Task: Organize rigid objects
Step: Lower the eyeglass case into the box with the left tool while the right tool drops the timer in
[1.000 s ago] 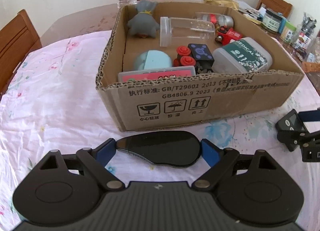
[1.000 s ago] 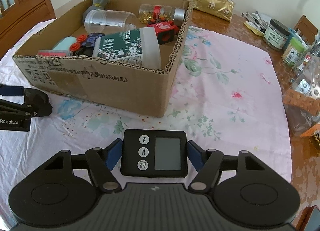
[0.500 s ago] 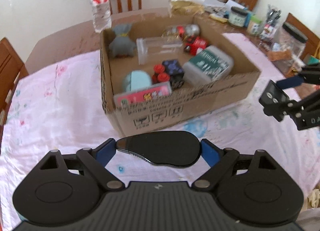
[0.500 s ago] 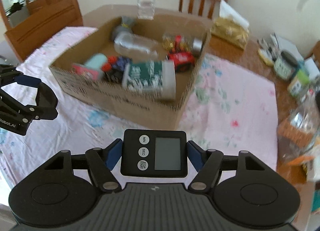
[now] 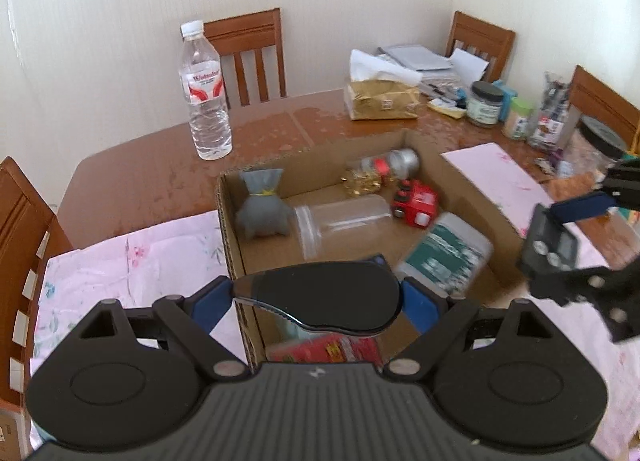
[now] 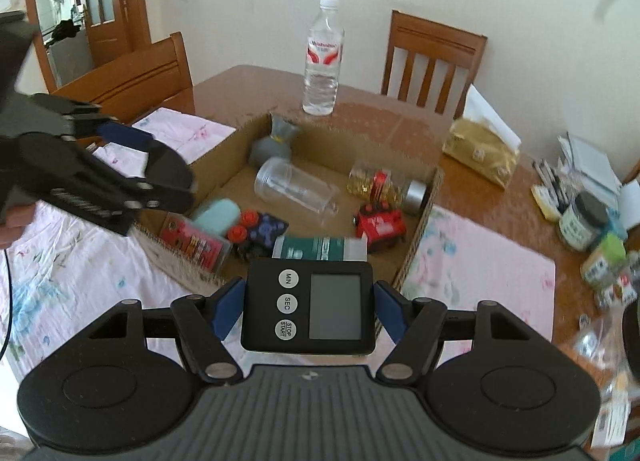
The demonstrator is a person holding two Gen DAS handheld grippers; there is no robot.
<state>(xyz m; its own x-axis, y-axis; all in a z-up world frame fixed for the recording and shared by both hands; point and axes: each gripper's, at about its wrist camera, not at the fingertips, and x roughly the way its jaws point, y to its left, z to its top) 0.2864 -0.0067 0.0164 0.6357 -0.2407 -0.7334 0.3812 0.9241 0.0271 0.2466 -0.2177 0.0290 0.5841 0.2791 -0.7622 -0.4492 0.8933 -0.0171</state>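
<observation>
My left gripper (image 5: 318, 297) is shut on a flat black oval case (image 5: 320, 295) and holds it above the near left corner of the open cardboard box (image 5: 230, 229). My right gripper (image 6: 308, 307) is shut on a black digital timer (image 6: 310, 307) with three round buttons, above the box's near wall (image 6: 176, 257). The right gripper with the timer also shows in the left wrist view (image 5: 550, 249). The left gripper with the case shows in the right wrist view (image 6: 168, 177). The box holds a grey pouch (image 5: 262, 205), a clear jar (image 5: 340, 223), a red toy (image 5: 414, 203) and a green-labelled tub (image 5: 446, 251).
A water bottle (image 5: 206, 93) stands on the brown table (image 5: 160, 177) behind the box. A gold tissue pack (image 5: 382, 99), jars (image 5: 484, 103) and papers crowd the far right. A pink floral cloth (image 5: 132, 261) lies under the box. Wooden chairs (image 5: 250, 55) ring the table.
Both grippers have risen and moved forward over the box, each still holding its object. The box now lies below them instead of ahead.
</observation>
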